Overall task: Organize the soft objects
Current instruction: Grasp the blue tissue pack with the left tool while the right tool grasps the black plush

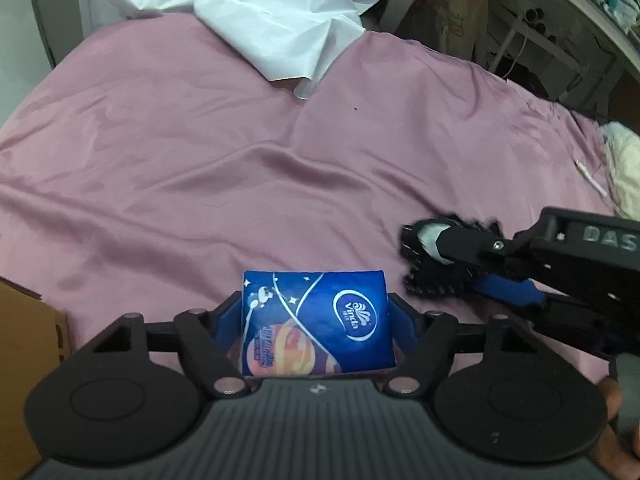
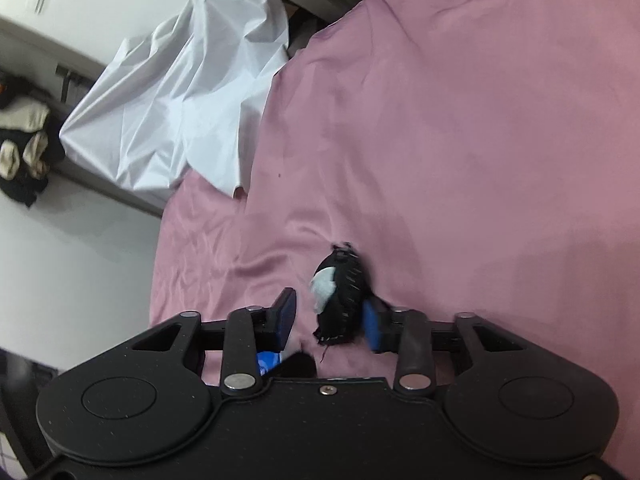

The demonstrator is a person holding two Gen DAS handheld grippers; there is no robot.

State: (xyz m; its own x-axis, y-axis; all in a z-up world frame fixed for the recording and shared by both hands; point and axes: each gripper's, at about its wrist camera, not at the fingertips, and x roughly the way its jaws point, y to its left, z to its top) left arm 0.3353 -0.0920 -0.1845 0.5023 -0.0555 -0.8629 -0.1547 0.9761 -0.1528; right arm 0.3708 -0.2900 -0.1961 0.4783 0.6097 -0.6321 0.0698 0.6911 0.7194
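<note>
A blue Vinda tissue pack (image 1: 316, 320) sits between the blue pads of my left gripper (image 1: 316, 322), which is shut on it just above the pink bedsheet (image 1: 200, 152). My right gripper (image 2: 330, 322) is open; a small black and white soft thing (image 2: 340, 292) lies against its right pad (image 2: 370, 326), apart from the left pad. In the left wrist view the right gripper (image 1: 434, 260) reaches in from the right with that black thing (image 1: 432, 248) at its tip. A sliver of the blue pack (image 2: 267, 360) shows under the right gripper.
A crumpled white sheet (image 1: 272, 12) lies at the far edge of the bed, also in the right wrist view (image 2: 176, 108). A cardboard box (image 1: 28, 360) stands at the left. Cluttered shelves (image 1: 540, 28) are beyond the bed. A cream cloth (image 1: 624, 168) lies at the right edge.
</note>
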